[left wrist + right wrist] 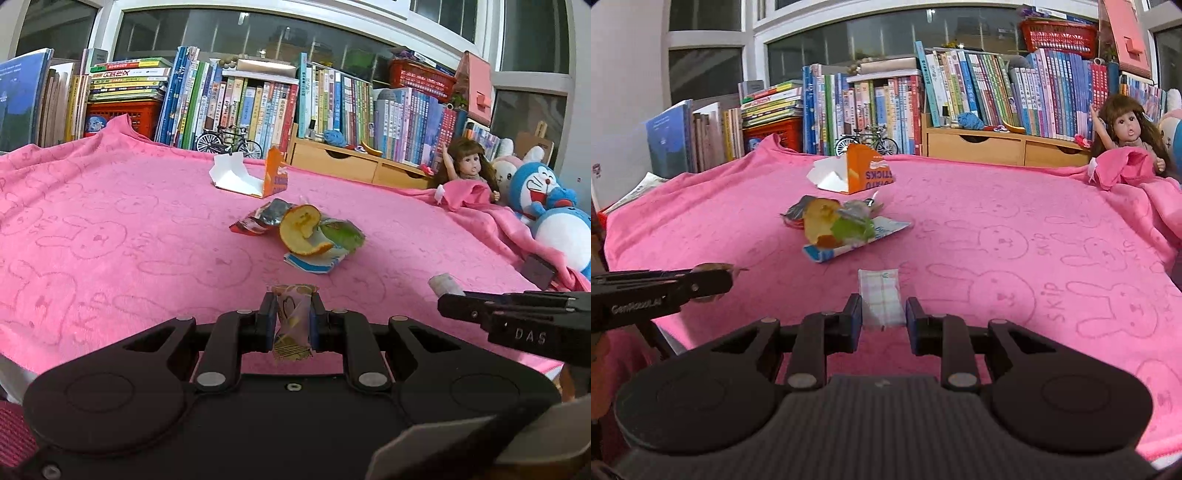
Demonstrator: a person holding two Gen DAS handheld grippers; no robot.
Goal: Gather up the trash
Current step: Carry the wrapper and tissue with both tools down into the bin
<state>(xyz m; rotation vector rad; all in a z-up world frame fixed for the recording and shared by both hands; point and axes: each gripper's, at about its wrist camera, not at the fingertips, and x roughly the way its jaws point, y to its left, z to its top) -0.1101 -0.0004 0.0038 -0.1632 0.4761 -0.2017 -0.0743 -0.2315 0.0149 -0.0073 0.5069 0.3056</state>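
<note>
My left gripper (293, 314) is shut on a clear candy wrapper with yellow print (291, 321), just above the pink towel (110, 229). My right gripper (882, 321) is closed on a small white packet (881, 299); from the left wrist view the packet (445, 284) sticks out of its tip. Mid-towel lies a trash pile: an orange peel (299, 229) on a blue-white wrapper (317, 262), and a red foil wrapper (255, 223). Behind it is an opened orange-white carton (255, 177). The left gripper (713, 277) shows at the left of the right wrist view.
Rows of books (258, 103), a model bicycle (229, 142) and wooden drawers (351, 162) line the far edge. A doll (465, 166) and plush toys (543, 192) sit at the right edge. The towel's front edge (535, 369) is near the grippers.
</note>
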